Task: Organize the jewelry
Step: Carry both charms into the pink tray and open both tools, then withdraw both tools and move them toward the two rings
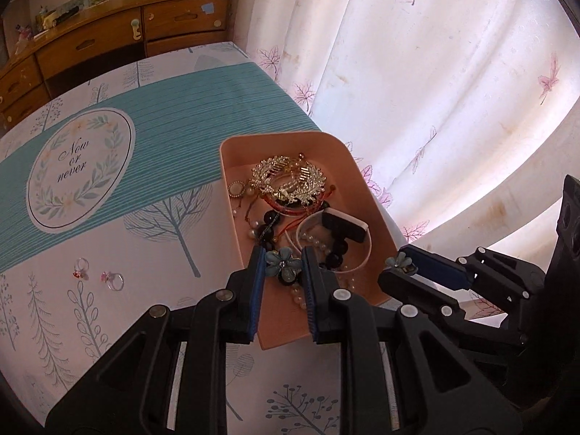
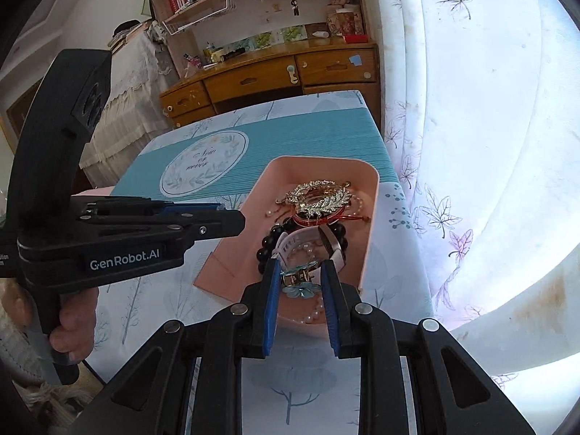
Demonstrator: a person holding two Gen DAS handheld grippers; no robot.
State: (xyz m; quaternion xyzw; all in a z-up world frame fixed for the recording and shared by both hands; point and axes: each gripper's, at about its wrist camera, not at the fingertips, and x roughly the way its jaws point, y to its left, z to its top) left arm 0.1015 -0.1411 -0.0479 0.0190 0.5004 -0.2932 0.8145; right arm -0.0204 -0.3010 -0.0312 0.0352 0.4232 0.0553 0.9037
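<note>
Both claws sit over the near end of the pink tray (image 1: 232,188), which stands on the desk (image 1: 152,224) at its curtain-side edge. The left claw (image 1: 282,268) is partly closed with 1 blue flower clip (image 1: 282,266) pinched between its pads; the right claw (image 2: 299,279) is likewise narrowed onto a second flower clip (image 2: 299,282), gripped across its metal spring body with the petals hanging below. Both clips appear light and rigid, but the petals look brittle, so in my judgement the hold belongs on the metal body, not on the petals. The tray holds a tangled heap: a gold leaf hairpiece (image 1: 290,177), a black bead bracelet (image 2: 270,243), a white watch (image 2: 308,244), pearl strands (image 1: 299,297) and red cord (image 2: 315,219). These are soft, loose and prone to snag; lifting 1 strand would likely drag its neighbours. The left wrist view alone shows 2 rings (image 1: 99,277) lying on the desk well apart from the tray, left of it. The right wrist view alone shows the clip's hinge and the left tool from the side, the person's fingers (image 2: 72,326) wrapped on its handle.
</note>
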